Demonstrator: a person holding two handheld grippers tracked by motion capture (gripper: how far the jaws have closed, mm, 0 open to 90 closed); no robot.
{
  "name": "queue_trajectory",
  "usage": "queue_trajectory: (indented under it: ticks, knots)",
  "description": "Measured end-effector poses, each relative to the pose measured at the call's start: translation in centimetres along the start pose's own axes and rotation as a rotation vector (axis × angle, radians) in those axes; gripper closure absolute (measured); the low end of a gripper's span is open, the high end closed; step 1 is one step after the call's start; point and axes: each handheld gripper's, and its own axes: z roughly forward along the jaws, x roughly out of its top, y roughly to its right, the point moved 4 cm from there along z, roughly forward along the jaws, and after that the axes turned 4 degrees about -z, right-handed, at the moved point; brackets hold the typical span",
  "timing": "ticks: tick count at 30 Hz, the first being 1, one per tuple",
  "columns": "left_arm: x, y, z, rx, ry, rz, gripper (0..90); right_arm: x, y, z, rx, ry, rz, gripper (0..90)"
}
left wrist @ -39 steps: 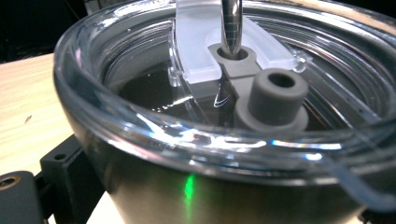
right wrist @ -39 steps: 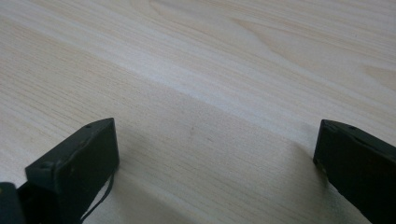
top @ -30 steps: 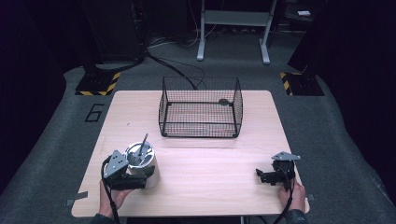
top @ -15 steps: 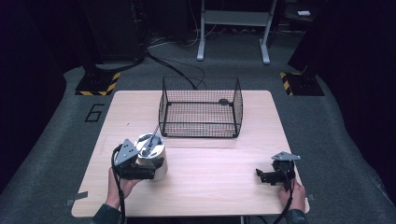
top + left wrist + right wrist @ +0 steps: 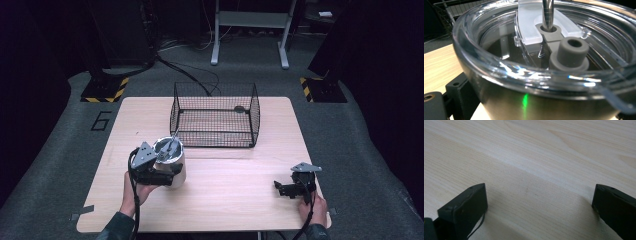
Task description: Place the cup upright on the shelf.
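left gripper (image 5: pixel 159 175) fingers clasp the steel tumbler (image 5: pixel 170 162) upright; right gripper (image 5: pixel 292 187) rests low, fingers spread

wooden table (image 5: pixel 225 200); wire basket (image 5: pixel 214 117) on it

In the left gripper view the steel tumbler with clear plastic lid (image 5: pixel 529 75) hides the jaws, its metal straw (image 5: pixel 547 12) cut off by the top edge.

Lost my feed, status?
Left hand-held gripper shut on tumbler, short of basket. Right hand-held gripper open, empty. Path clear.
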Motion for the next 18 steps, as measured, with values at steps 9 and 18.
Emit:
queue_trajectory:
  ticks: [9, 18]
  knots:
    - [1.3, 0.2, 1.2, -0.026, 0.002, 0.002, 4.1, 0.0, 0.0, 0.0, 0.000, 0.000, 0.000, 0.0]
    - [2.6, 0.3, 2.3, -0.045, 0.009, 0.001, 4.1, 0.0, 0.1, 0.0, 0.002, 0.002, -0.004, 0.0]
